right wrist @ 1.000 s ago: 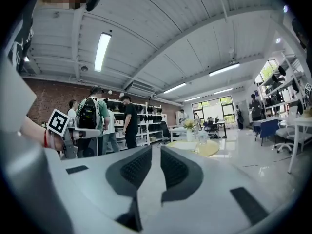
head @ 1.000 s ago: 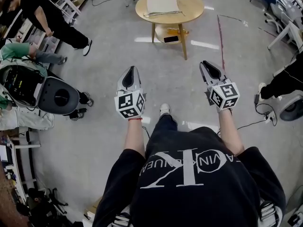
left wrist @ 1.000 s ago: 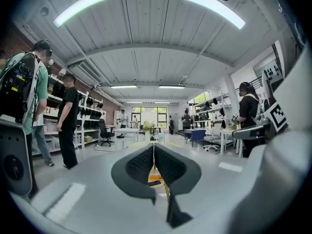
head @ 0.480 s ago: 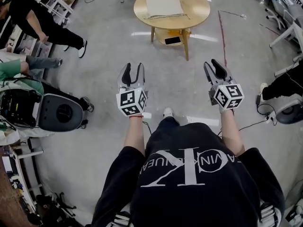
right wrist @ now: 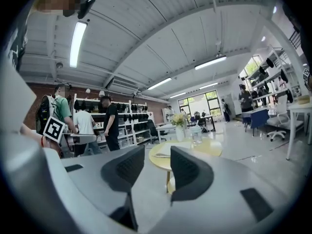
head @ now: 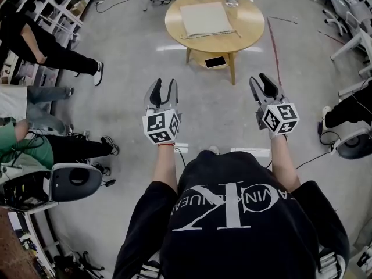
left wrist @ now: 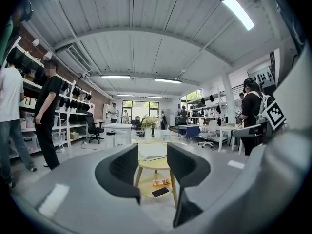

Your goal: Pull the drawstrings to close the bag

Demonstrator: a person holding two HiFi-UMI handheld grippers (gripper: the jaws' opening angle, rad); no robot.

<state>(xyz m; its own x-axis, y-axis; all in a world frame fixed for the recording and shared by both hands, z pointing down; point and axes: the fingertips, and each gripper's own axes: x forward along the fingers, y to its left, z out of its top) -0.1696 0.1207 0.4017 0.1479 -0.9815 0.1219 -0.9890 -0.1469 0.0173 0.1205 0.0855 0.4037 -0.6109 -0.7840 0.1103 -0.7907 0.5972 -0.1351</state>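
Left gripper (head: 163, 87) empty (jaws apart).

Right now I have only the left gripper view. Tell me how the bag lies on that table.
Observer: In the head view the bag lies flat on the round table, with a cord running along its near edge.
Operator: Report the right gripper.
Observer: The right gripper has its jaws opening, with nothing between them.
Operator: Place both grippers against the table.
Observer: From above, the left gripper and the right one are both over bare floor, short of the table's near edge.
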